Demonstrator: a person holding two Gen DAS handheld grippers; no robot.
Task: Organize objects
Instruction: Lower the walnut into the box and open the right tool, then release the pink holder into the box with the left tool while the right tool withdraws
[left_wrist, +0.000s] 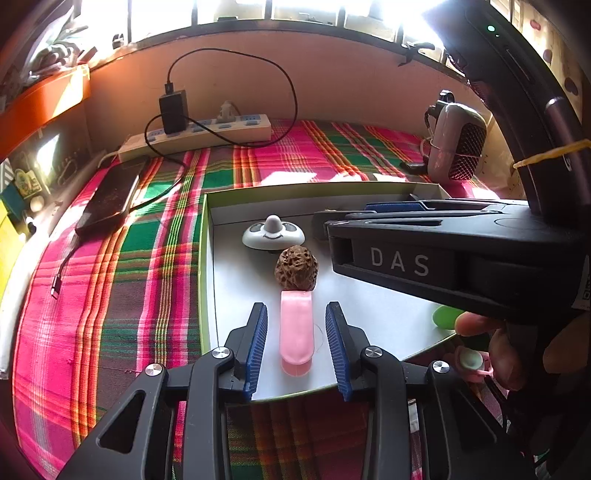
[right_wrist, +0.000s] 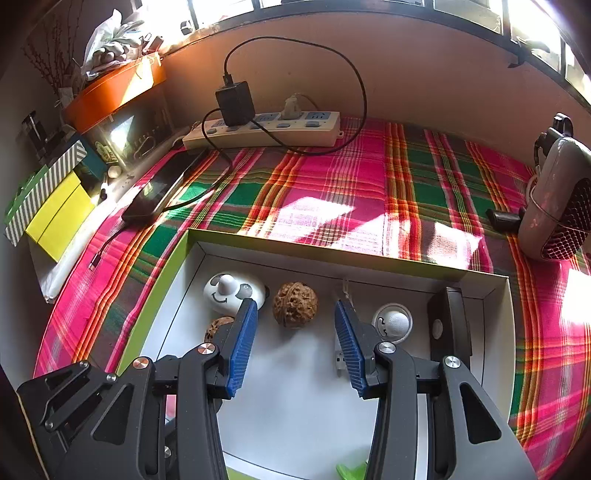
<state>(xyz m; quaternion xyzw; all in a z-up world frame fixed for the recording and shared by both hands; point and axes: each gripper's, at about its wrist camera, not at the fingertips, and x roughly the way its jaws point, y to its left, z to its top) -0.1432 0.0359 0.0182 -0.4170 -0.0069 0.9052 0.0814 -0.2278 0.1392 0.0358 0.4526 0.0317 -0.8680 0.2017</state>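
Tray (left_wrist: 207, 236) is the landmark: shallow white box with green rim, sitting on the plaid-covered desk (left_wrist: 110, 280).

Left tongs (left_wrist: 297, 347): blue pads apart, straddling a pink oblong piece (left_wrist: 295, 328) that lies flat on the tray floor near its front edge. Clear gap on both sides, no pad contact. Nothing gripped.

Directly beyond the pink piece, touching its far end, sits a walnut (left_wrist: 296, 272). Beyond that, near the tray's back wall, a white panda-face knob (left_wrist: 273, 234).

Right tongs (right_wrist: 295, 343): pads apart, empty. Second walnut (right_wrist: 295, 304) sits on the tray floor just beyond the tips, roughly centred on the gap, not touched. From this view the panda-face knob (right_wrist: 231, 290) is in the tray's back-left corner; the first walnut (right_wrist: 218, 326) is mostly hidden behind the left pad. A small white round knob (right_wrist: 392, 322) lies right of the right pad, and a black block (right_wrist: 448, 321) stands against the tray's right wall. A small white bit beside the right pad is too hidden to identify.

A hand (left_wrist: 517, 343) on the right tongs' grip shows at the tray's front-right corner in the left view, with a green item (left_wrist: 445, 317) on the tray beside it.

Behind the tray: power strip (right_wrist: 266, 129) with black charger (right_wrist: 235, 101); phone (right_wrist: 159, 192) back-left; small grey heater (right_wrist: 557, 206) off to the right.
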